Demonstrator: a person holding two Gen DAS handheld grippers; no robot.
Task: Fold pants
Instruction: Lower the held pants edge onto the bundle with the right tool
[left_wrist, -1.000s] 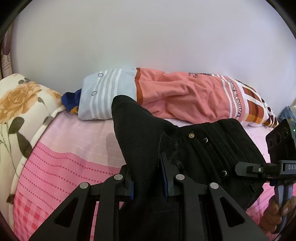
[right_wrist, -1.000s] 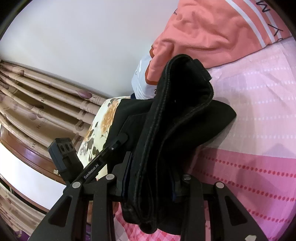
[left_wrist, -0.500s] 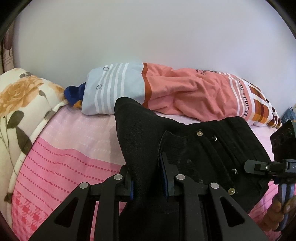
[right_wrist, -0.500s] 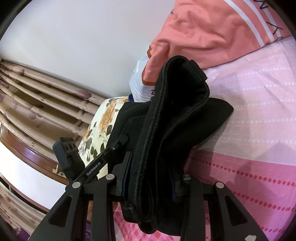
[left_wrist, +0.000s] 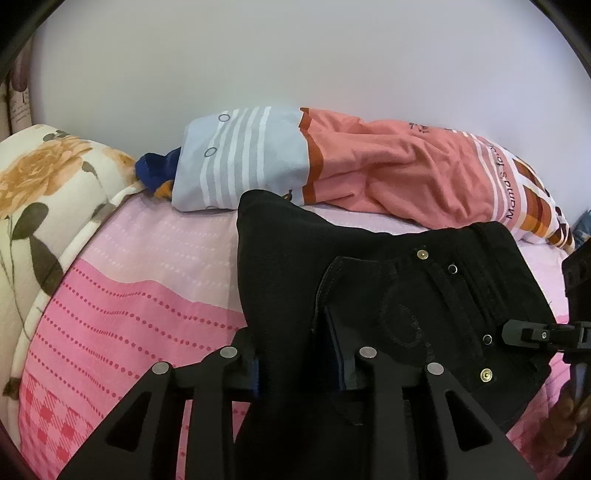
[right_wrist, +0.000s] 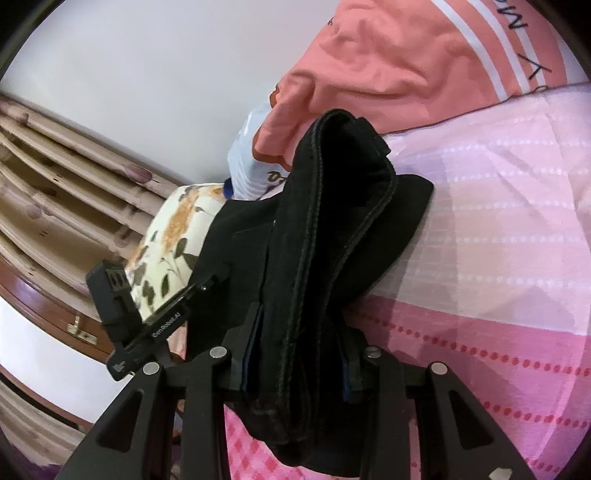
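Your left gripper (left_wrist: 295, 354) had black pants (left_wrist: 388, 280) between its two fingers. Its jaws had just been opening a little, and you could not tell if the pads were squeezing the cloth or only sitting beside it. Your right gripper (right_wrist: 295, 354) was closed on a thick folded bunch of the same pants (right_wrist: 332, 229), with the cloth filling the whole gap.

The pants lay on the pink bed sheet (left_wrist: 129, 314), spread between your two grippers. The bottom of the pants was cut off by the picture edge. Only a bit of your right hand (left_wrist: 569, 421) showed.

The pants looked thick and dark, with shiny round snaps (left_wrist: 486, 375) and stitched seams. A soft, wrinkled orange pillow (left_wrist: 399, 177) sat behind them by the wall, and a flowery pillow (left_wrist: 40, 192) sat on the left.
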